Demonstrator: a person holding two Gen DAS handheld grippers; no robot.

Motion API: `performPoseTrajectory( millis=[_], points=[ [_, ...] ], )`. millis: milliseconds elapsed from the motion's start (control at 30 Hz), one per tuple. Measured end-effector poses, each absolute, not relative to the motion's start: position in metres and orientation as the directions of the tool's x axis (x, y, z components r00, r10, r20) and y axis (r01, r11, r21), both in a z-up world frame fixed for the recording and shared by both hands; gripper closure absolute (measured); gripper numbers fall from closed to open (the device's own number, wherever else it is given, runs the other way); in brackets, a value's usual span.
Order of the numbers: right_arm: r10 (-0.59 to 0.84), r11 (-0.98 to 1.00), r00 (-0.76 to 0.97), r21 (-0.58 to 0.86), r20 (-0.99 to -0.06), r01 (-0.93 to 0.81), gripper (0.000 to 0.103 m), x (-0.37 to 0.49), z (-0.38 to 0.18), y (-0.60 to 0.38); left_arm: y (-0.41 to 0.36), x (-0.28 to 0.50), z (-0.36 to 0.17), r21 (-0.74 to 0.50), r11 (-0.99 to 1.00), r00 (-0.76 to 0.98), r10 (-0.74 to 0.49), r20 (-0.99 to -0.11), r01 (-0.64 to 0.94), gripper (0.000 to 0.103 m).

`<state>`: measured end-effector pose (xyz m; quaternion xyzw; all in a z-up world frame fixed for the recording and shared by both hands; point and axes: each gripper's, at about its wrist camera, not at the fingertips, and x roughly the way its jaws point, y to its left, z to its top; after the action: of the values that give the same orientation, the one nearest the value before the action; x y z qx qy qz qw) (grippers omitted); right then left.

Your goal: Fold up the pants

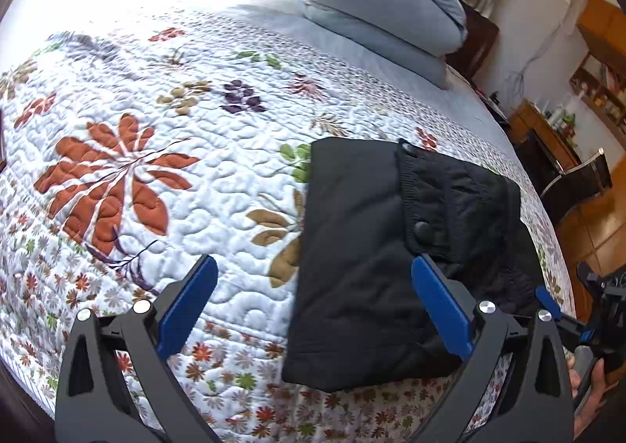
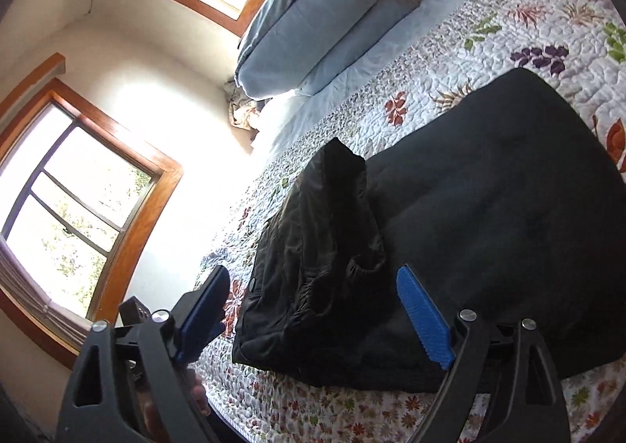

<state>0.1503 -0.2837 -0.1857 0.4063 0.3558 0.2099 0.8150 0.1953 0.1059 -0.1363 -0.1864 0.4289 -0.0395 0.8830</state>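
Note:
Black pants [image 1: 352, 247] lie folded into a thick rectangle on the floral quilt [image 1: 137, 169], near the bed's front right corner. The elastic waistband [image 1: 426, 204] with a button sits on top. My left gripper [image 1: 313, 267] hovers open and wide over the bundle's left part; its right finger [image 1: 438, 306] is above the cloth and its left finger [image 1: 191, 302] above bare quilt. In the right wrist view the pants [image 2: 489, 189] fill the middle. My right gripper [image 2: 313, 273] stands open around a raised, rumpled fold [image 2: 332, 208], its pads not touching it.
Folded pale blue bedding [image 1: 375, 1] is stacked at the head of the bed. Wooden furniture and shelves [image 1: 547, 130] stand past the bed's right side. Two wood-framed windows [image 2: 70, 200] are on the wall. A hand [image 1: 590, 392] holds the other gripper at the right edge.

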Motion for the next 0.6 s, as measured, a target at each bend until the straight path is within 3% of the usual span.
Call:
performPoseTrajectory(
  millis=[267,600],
  points=[
    [0.727,0.385,0.619,0.923,-0.297,-0.008,0.016,0.165,-0.221,-0.272,0.135,0.202,-0.152,-0.416,0.894,0.609,-0.237,-0.757,-0.169,0.004],
    [0.67,0.469,0.609,0.878,-0.426,0.097,0.015,0.182,-0.23,-0.255,0.119,0.204,-0.167,-0.417,0.899,0.564,-0.276,-0.778,-0.136,0.004]
  ],
)
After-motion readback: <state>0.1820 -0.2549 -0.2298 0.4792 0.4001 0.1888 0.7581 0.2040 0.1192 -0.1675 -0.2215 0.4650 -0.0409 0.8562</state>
